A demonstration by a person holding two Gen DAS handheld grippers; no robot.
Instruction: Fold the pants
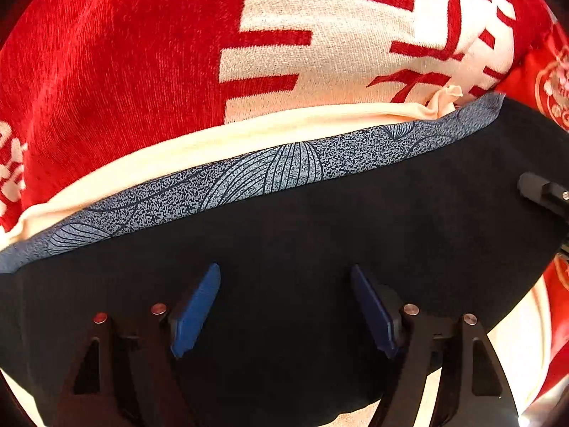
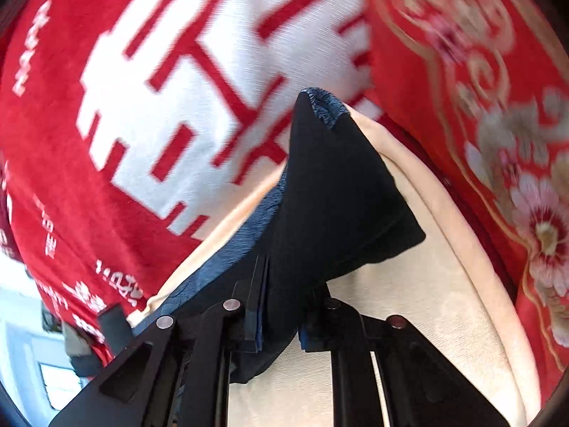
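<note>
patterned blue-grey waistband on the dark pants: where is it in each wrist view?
Left wrist: the waistband runs as a curved strip across the middle of the picture, from lower left to upper right, above the open left gripper.
Right wrist: the same band shows at the raised tip of the pants, upper centre, and down the left edge toward the right gripper, shut on the pants.
Shared landmark: the cream cloth bordering the band.

The pants (image 1: 320,235) lie on a sheet (image 1: 220,142), which lies on a blanket (image 1: 106,71). A second blanket (image 2: 498,142) lies to the right (partly under the sheet's edge).
</note>
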